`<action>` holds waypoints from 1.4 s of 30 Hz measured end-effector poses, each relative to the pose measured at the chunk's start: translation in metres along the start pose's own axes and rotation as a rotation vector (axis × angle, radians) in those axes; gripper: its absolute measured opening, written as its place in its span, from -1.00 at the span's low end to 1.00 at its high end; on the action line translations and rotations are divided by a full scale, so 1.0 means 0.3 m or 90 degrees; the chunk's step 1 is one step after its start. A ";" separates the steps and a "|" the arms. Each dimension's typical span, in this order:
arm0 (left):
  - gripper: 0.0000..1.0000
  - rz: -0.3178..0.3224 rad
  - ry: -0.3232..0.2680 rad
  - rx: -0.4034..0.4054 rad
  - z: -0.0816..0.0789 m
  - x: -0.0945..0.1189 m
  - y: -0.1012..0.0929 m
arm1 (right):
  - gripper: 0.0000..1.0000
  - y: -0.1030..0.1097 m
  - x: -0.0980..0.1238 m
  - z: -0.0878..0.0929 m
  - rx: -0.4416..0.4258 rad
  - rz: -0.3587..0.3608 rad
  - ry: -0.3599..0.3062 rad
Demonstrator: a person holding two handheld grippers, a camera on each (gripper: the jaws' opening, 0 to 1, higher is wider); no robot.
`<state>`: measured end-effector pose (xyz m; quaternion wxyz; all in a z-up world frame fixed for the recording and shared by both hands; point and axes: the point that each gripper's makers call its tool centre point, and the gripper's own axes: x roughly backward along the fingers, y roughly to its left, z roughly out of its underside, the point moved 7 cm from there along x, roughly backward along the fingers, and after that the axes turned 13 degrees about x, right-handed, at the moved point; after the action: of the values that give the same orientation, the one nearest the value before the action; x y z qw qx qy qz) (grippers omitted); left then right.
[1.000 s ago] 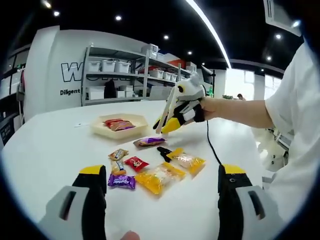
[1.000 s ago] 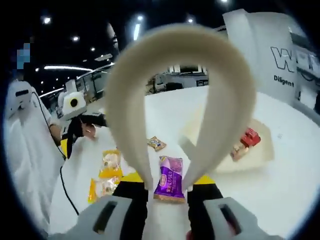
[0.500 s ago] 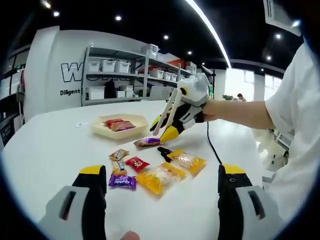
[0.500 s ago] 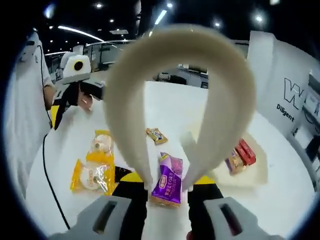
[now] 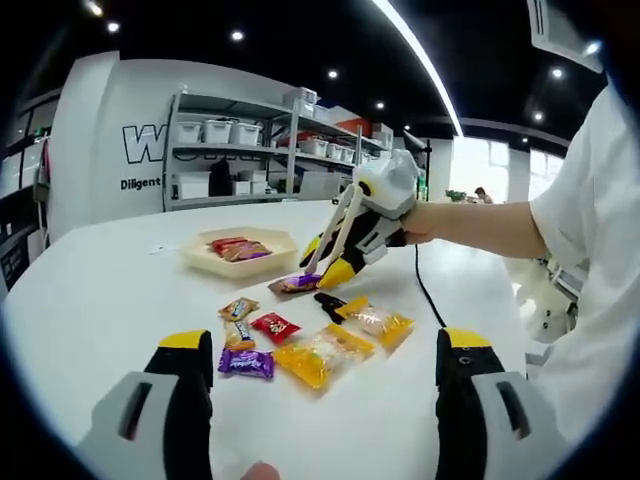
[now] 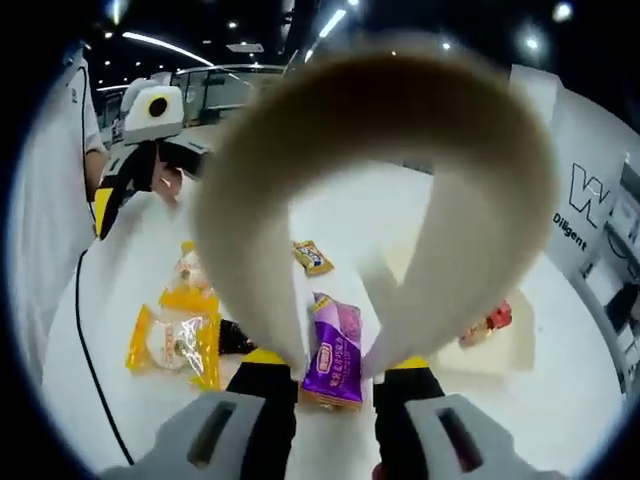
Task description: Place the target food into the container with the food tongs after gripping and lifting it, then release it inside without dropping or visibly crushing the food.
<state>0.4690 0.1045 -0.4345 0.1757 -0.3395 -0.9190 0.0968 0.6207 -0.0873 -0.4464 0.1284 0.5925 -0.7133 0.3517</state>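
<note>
White table (image 5: 90,300); right gripper (image 6: 330,375) clamps tongs (image 6: 380,190) straddling purple packet (image 6: 333,352), lengthwise away; left gripper (image 5: 325,350) agape.

A: Where could a gripper pass?
B: Bare white table (image 5: 90,300) lies wide on the left, before the shallow beige tray (image 5: 205,262).
A: And obstacles?
B: Scattered snack packets: small purple wrapper (image 5: 245,363), red one (image 5: 274,326), clear yellow-edged bags (image 5: 320,355).

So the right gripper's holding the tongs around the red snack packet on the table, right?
Not quite. In the right gripper view the right gripper holds the tongs around the purple snack packet, not a red one. The rest stands: the packet lies on the table.
</note>
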 end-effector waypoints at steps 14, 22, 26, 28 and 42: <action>0.80 -0.001 -0.001 0.001 0.002 0.004 0.002 | -0.65 0.014 0.005 -0.023 -0.344 -0.077 -0.062; 0.80 0.001 0.000 0.002 0.004 0.000 -0.001 | -0.65 0.035 0.018 0.007 -0.550 -0.124 -0.120; 0.80 0.005 0.002 0.000 0.002 -0.005 -0.006 | -0.65 0.045 0.031 0.024 -0.581 -0.128 -0.130; 0.80 0.009 0.007 -0.008 -0.004 -0.013 -0.010 | -0.65 0.045 0.039 0.023 -0.582 -0.127 -0.134; 0.01 0.116 -0.006 -0.092 -0.136 -0.135 -0.012 | -0.65 0.057 0.112 -0.076 -0.555 -0.213 -0.195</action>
<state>0.5113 0.0776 -0.4062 0.1368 -0.4332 -0.8896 0.0472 0.5906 -0.0971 -0.4158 0.3130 0.6347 -0.7000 -0.0960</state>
